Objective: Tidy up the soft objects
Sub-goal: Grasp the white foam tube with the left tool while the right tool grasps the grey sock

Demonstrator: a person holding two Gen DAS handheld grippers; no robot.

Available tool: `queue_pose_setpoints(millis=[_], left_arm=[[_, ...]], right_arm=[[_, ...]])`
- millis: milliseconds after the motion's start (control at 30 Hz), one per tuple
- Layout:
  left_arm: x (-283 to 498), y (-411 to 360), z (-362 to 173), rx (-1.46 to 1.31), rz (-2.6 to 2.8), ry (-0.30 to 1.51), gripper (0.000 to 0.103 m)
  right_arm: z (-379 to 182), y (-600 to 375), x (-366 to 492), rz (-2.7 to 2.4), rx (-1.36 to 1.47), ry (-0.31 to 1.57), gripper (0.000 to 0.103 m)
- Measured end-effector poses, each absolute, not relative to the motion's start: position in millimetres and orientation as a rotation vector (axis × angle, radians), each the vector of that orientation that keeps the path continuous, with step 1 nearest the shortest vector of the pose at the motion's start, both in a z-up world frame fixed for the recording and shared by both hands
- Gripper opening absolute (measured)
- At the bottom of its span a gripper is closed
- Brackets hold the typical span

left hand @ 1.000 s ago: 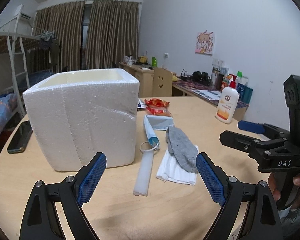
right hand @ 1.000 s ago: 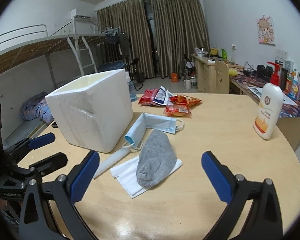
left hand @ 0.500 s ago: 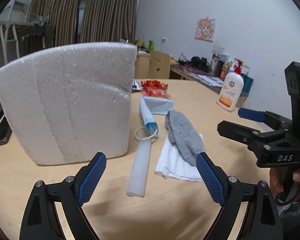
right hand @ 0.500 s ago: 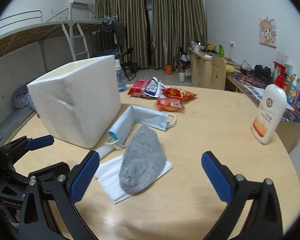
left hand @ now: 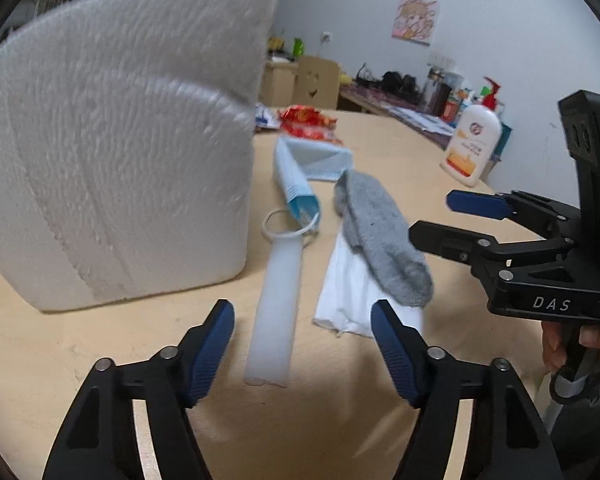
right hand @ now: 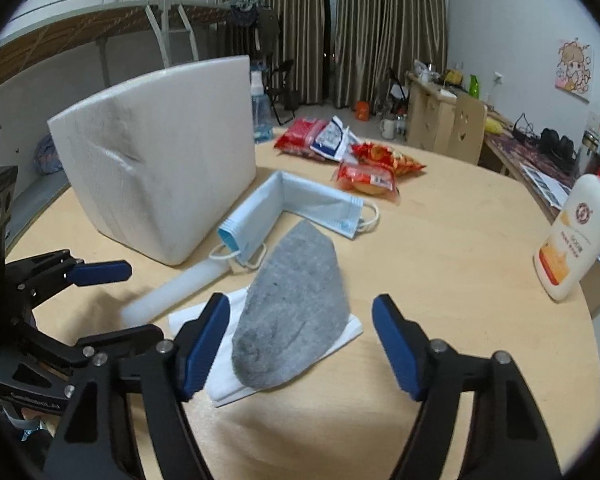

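Both grippers closing with nothing pinched yet: left gripper lines up on the foam strip beside the box, right gripper straddles the sock on the tissue, likely for boxing.

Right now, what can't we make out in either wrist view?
- Foam box interior: both views sit below its rim, so its walls hide any contents.
- White cloth: mostly covered by the grey sock; full extent unclear.
- Foam box face in the left wrist view: motion-blurred.
- Lotion bottle label: too small to read.
- Left gripper and right gripper, jaws closing on nothing: fingers cut by the bottom edge.
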State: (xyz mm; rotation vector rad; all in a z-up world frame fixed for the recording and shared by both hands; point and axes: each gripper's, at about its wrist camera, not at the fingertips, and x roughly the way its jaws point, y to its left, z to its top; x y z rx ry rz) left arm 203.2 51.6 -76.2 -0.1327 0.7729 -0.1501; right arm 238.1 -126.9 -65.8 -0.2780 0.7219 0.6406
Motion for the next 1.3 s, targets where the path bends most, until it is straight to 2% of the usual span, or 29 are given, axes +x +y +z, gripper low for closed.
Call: queue_pose_setpoints(millis=[67, 133, 167, 500, 633, 767, 867, 900, 1067, 1167, 1233, 1300], left_arm=[[206, 55, -81, -0.148, -0.134, 0.803, 0.064], [209, 57, -84, -0.164, -0.136, 0.825, 0.062], [210, 57, -86, -0.162, -0.13, 0.836, 0.061], [213, 51, -90, -0.083, -0.064, 0.871, 0.039], [215, 49, -91, -0.044, -0.034, 0.876, 0.022], [216, 49, -91, -0.045, -0.047, 0.876, 0.02], [216, 50, -90, -0.048, -0.055, 0.875, 0.019], [216, 50, -90, -0.051, -0.056, 0.872, 0.019], [212, 52, -89, -0.059, -0.065, 0.863, 0.018], [210, 54, -89, -0.063, -0.068, 0.862, 0.017], [209, 55, -89, -0.068, -0.075, 0.858, 0.015], [209, 58, -89, -0.093, -0.09, 0.864, 0.011]], right_arm=[[-69, -124, 241, 0.627, -0.291, 0.728, 0.074], [-74, -123, 245, 0.649, -0.287, 0.755, 0.062], [-75, -123, 246, 0.65, -0.282, 0.765, 0.061], [-83, -117, 253, 0.66, -0.293, 0.791, 0.06], [-85, -117, 256, 0.645, -0.298, 0.795, 0.06], [-88, -116, 258, 0.64, -0.305, 0.805, 0.06], [-89, -112, 258, 0.651, -0.316, 0.806, 0.046], [-90, -111, 258, 0.654, -0.315, 0.81, 0.044], [-95, -108, 261, 0.642, -0.328, 0.823, 0.044], [-96, -107, 261, 0.648, -0.328, 0.832, 0.034], [-97, -107, 261, 0.642, -0.329, 0.83, 0.018], [-97, -109, 261, 0.642, -0.312, 0.831, 0.015]])
